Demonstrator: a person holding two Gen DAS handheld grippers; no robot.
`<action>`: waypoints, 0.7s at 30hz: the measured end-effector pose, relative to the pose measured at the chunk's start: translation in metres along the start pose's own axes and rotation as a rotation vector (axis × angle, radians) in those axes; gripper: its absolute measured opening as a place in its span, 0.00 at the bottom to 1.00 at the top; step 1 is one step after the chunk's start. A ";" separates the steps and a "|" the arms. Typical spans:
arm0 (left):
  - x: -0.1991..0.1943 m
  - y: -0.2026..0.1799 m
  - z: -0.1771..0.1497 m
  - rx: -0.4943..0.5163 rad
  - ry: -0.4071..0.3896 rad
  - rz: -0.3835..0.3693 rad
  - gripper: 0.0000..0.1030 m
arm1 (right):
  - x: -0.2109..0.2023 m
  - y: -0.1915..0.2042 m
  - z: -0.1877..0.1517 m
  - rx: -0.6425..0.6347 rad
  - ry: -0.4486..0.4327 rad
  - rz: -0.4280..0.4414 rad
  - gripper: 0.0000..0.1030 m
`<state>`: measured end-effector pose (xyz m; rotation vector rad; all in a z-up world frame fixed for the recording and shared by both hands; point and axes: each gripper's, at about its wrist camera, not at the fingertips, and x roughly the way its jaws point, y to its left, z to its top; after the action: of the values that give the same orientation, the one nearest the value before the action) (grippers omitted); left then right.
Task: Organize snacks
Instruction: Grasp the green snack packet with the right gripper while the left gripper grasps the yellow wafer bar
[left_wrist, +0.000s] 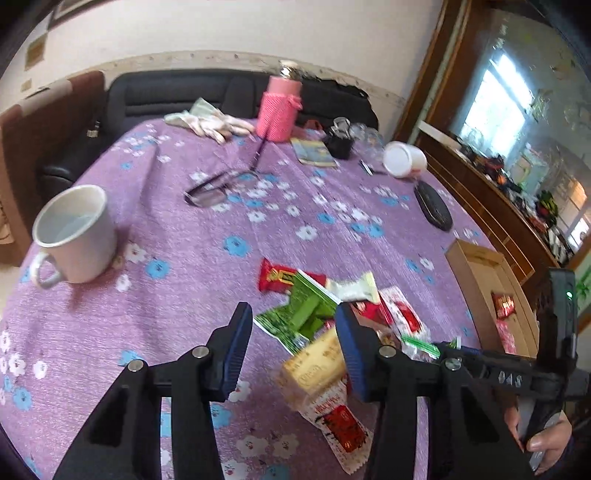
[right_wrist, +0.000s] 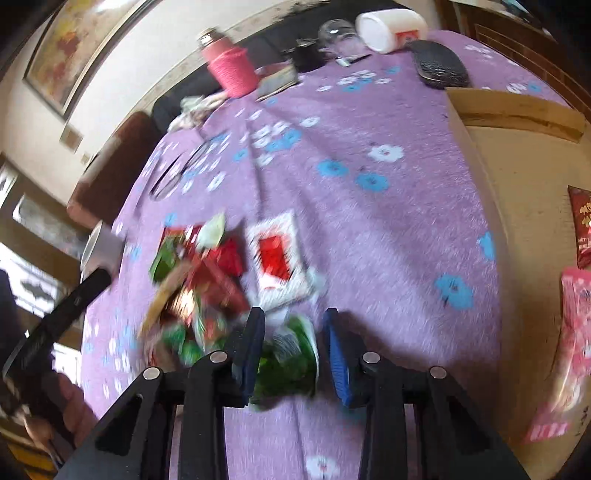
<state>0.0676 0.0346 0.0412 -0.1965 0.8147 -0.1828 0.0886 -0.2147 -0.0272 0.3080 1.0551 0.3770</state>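
Snack pile (left_wrist: 325, 314) mid-table on purple cloth (left_wrist: 192, 258), box (left_wrist: 480, 280) at right edge; left gripper (left_wrist: 293, 334) part-open astride yellow packet (left_wrist: 317, 363), right gripper (right_wrist: 293, 341) part-open around green packet (right_wrist: 291, 354), grip unclear.

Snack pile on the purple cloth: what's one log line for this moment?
left gripper: over yellow packet, grip unclear | right gripper: green packet between fingers, grip unclear | cardboard box: some snacks inside
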 end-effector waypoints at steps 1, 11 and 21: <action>0.002 -0.002 -0.001 0.007 0.010 -0.006 0.44 | -0.002 0.004 -0.007 -0.021 0.024 0.022 0.34; 0.031 -0.014 -0.013 0.069 0.124 -0.027 0.67 | -0.027 -0.004 -0.024 -0.028 -0.010 0.013 0.36; 0.050 -0.027 -0.024 0.127 0.169 -0.015 0.36 | -0.039 -0.005 -0.037 -0.038 -0.032 0.028 0.38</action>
<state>0.0814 -0.0055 -0.0030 -0.0680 0.9659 -0.2672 0.0396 -0.2340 -0.0152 0.2945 1.0119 0.4159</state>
